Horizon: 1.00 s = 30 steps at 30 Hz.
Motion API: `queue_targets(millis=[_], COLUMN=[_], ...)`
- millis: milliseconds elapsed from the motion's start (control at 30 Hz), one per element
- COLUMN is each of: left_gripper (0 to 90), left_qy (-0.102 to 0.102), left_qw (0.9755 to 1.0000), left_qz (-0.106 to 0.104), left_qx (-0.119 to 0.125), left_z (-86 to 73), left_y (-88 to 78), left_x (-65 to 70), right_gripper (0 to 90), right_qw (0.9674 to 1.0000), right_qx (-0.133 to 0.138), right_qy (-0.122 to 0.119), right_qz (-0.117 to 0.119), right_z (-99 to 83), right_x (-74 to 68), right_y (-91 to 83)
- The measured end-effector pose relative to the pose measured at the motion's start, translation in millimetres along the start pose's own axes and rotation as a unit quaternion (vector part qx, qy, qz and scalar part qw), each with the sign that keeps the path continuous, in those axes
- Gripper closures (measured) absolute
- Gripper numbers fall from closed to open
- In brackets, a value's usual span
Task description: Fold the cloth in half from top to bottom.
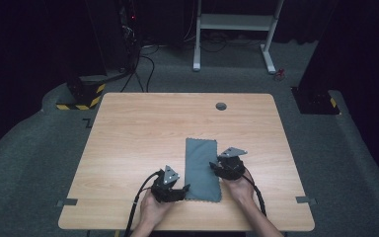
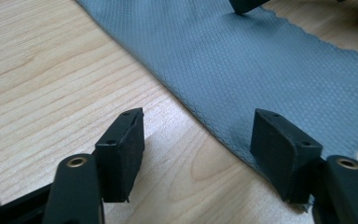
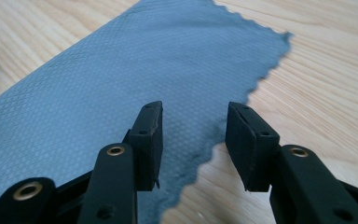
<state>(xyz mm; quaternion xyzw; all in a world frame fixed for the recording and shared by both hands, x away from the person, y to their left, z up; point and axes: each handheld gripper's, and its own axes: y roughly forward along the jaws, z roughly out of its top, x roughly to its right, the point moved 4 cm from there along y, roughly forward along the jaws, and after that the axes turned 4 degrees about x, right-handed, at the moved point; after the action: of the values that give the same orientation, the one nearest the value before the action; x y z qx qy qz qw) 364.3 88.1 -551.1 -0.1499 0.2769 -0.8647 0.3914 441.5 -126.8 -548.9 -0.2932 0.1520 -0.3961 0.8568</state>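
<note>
Nearby, grey cloth (image 1: 202, 168) on table (image 1: 143, 128), grommet (image 1: 221, 106) beyond

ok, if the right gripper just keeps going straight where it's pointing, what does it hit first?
Most likely the grey cloth. The right gripper has its jaws open astride the cloth's zigzag edge, one over the fabric, the other over the bare table. How high it sits above the cloth is unclear.

Left gripper (image 1: 183, 189), right gripper (image 1: 214, 165): black bodies, each topped by grey three-cornered plate with small holes. Jaws matte black, blocky pads, brass-ringed pivot holes, small screw holes. Black cable trailed from each. Forearms bare, no sleeves seen.
</note>
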Motion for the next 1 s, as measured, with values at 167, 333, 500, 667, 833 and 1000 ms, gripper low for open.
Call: queue_targets(millis=[167, 333, 500, 667, 833, 1000], left_gripper=[37.8, 40.2, 41.4, 43.9, 45.9, 45.4], left_qy=[-0.012, -0.044, -0.047, -0.060, -0.077, -0.084], left_qw=[0.9997, 0.9986, 0.9982, 0.9968, 0.9949, 0.9949], left_qz=[-0.004, -0.001, 0.020, 0.034, 0.047, 0.039], left_qx=[-0.021, -0.030, -0.032, -0.041, -0.044, -0.041], left_z=[15.7, 37.6, 58.9, 73.5, 81.6, 90.9], left_y=[11.3, 27.9, 40.4, 53.2, 70.8, 84.2], left_x=[-14.0, -39.0, -59.7, -74.0, -85.8, -90.3], right_gripper=[61.1, 70.5, 74.0, 74.3, 74.2, 72.2], right_qw=[0.9996, 0.9993, 0.9981, 0.9976, 0.9973, 0.9966], right_qx=[0.003, -0.003, -0.004, -0.008, -0.009, -0.017], right_qy=[0.027, 0.037, 0.061, 0.069, 0.072, 0.079], right_qz=[0.002, 0.006, 0.005, 0.004, -0.003, -0.014], right_z=[-0.8, 7.9, 16.6, 26.5, 39.6, 46.0], right_x=[13.3, 23.0, 34.7, 42.7, 46.4, 49.5], right_y=[-4.5, -3.9, 4.4, 12.8, 22.1, 29.7])
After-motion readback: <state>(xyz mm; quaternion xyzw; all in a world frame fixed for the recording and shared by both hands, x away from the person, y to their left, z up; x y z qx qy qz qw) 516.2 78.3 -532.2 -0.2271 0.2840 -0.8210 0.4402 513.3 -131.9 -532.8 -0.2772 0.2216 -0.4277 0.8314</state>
